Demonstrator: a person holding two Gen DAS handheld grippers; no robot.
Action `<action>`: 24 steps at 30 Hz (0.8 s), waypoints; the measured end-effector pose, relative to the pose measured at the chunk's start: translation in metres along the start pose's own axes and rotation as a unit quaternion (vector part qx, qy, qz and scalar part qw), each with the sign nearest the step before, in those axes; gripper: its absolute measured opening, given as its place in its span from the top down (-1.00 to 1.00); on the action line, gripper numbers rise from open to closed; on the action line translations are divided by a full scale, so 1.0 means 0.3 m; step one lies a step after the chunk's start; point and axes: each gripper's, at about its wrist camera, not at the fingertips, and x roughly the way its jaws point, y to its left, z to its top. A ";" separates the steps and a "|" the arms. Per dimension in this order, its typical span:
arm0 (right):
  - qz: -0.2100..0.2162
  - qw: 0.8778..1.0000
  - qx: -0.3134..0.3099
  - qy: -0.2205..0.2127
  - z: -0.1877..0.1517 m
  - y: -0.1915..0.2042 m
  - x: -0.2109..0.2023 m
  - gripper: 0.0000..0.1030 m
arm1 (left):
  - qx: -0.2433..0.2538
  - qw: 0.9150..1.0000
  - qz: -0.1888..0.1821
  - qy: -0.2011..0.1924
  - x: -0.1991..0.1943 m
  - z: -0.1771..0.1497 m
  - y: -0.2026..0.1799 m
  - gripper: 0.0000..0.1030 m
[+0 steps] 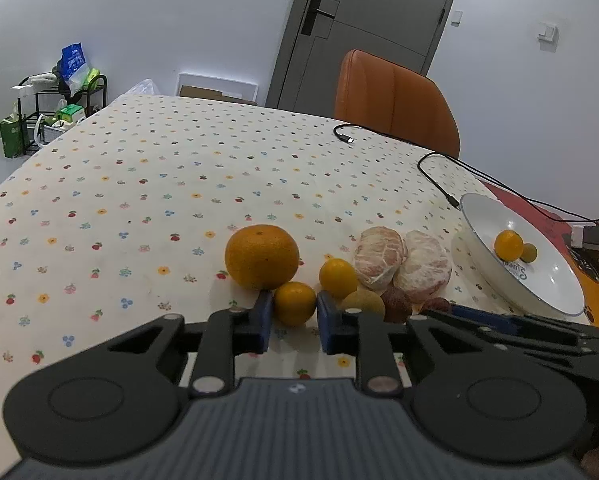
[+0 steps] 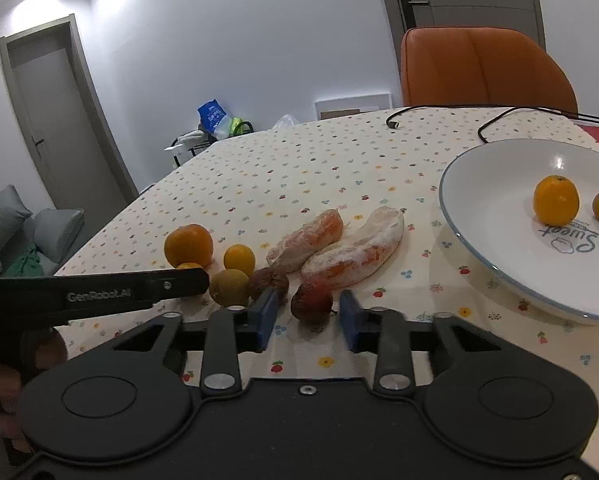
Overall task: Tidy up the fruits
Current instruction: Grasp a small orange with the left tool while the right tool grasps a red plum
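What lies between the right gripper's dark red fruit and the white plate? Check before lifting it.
Nothing visible blocks it. The dark red fruit sits between the open fingers of the right gripper, and only bare tablecloth separates it from the white plate. The peeled citrus segments lie behind, off that path.

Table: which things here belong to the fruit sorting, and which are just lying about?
Job:
- big orange
- small oranges
- peeled segments
- dark red fruit
- white plate

Lying about:
- black cables
- orange chair
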 end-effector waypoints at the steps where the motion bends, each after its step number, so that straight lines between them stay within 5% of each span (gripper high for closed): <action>1: 0.001 1.000 0.000 0.002 -0.001 0.000 0.000 0.59 | 0.001 1.000 -0.001 -0.001 -0.004 0.001 -0.001 0.58; 24: -0.017 0.997 0.013 -0.071 -0.007 -0.057 -0.220 0.59 | 0.041 0.998 -0.012 -0.040 -0.125 0.017 -0.163 0.58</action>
